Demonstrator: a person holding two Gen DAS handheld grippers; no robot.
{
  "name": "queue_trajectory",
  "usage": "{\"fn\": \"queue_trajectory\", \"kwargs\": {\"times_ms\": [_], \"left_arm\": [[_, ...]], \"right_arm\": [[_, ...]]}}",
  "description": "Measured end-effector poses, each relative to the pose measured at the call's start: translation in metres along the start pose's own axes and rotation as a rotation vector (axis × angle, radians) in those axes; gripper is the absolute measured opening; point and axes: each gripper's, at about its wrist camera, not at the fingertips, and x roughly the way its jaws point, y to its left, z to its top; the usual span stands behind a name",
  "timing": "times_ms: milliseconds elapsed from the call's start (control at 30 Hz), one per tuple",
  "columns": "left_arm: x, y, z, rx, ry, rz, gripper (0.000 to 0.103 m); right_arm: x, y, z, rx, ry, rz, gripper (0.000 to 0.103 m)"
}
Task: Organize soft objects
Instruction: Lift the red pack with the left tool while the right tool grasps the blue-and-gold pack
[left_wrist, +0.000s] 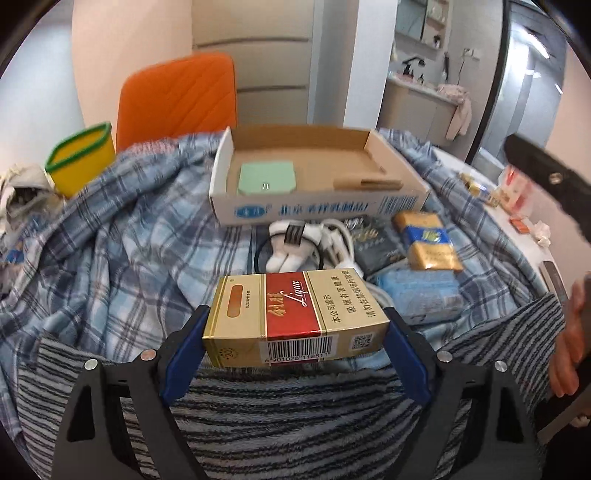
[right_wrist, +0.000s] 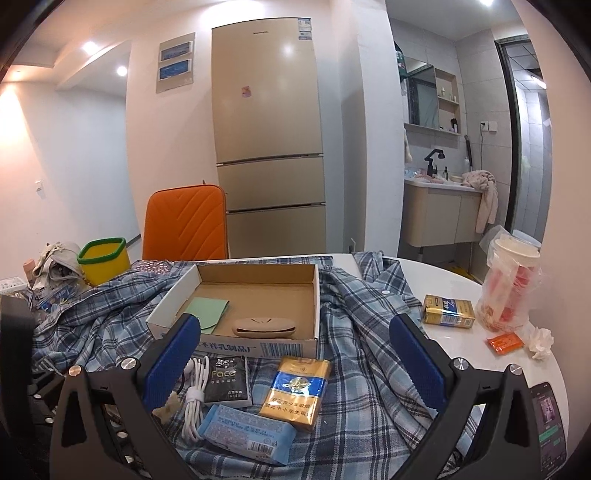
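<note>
My left gripper (left_wrist: 295, 317) is shut on a gold and red cigarette pack (left_wrist: 291, 314), with a blue pad pressed on each short side, just above a grey striped towel (left_wrist: 277, 406). Beyond it, on a blue plaid shirt (left_wrist: 129, 240), lie a white cable (left_wrist: 295, 243), a black tissue pack (left_wrist: 373, 240), a gold and blue pack (left_wrist: 428, 240) and a blue tissue pack (left_wrist: 421, 291). My right gripper (right_wrist: 295, 325) stands open and holds nothing. It hangs over the same blue tissue pack (right_wrist: 247, 435) and gold and blue pack (right_wrist: 295, 387).
An open cardboard box (right_wrist: 317, 295) holding a green pouch (right_wrist: 207, 310) and a beige case sits behind the items. A yellow cup (right_wrist: 103, 258) stands far left and an orange chair (right_wrist: 184, 225) behind. A bagged cup (right_wrist: 509, 288), another gold pack (right_wrist: 447, 310) and a phone (right_wrist: 546, 417) lie on the right.
</note>
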Motion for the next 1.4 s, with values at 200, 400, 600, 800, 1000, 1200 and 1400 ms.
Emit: {"fn": "queue_trajectory", "kwargs": {"times_ms": [200, 400, 600, 800, 1000, 1200, 1400], "left_arm": [[-0.021, -0.001, 0.004, 0.002, -0.113, -0.018, 0.088], [-0.054, -0.010, 0.013, 0.074, -0.268, 0.030, 0.088], [-0.093, -0.020, 0.035, 0.104, -0.424, 0.024, 0.088], [-0.094, -0.002, 0.058, 0.020, -0.615, -0.070, 0.088], [-0.058, 0.005, 0.065, 0.024, -0.657, -0.028, 0.088], [-0.033, 0.000, 0.052, 0.068, -0.616, 0.002, 0.088], [-0.031, -0.012, 0.044, 0.100, -0.611, 0.028, 0.088]], "right_arm": [[0.007, -0.012, 0.000, 0.064, 0.043, 0.027, 0.103], [0.009, -0.017, 0.014, 0.084, 0.098, 0.022, 0.103], [0.002, -0.015, 0.045, 0.064, 0.109, 0.029, 0.103], [0.013, -0.025, 0.060, 0.129, 0.058, -0.096, 0.103], [0.045, -0.031, 0.035, 0.150, 0.144, -0.094, 0.101], [0.074, -0.019, 0.009, 0.097, 0.242, -0.084, 0.096], [0.112, -0.022, -0.017, 0.146, 0.471, 0.025, 0.081]]}}
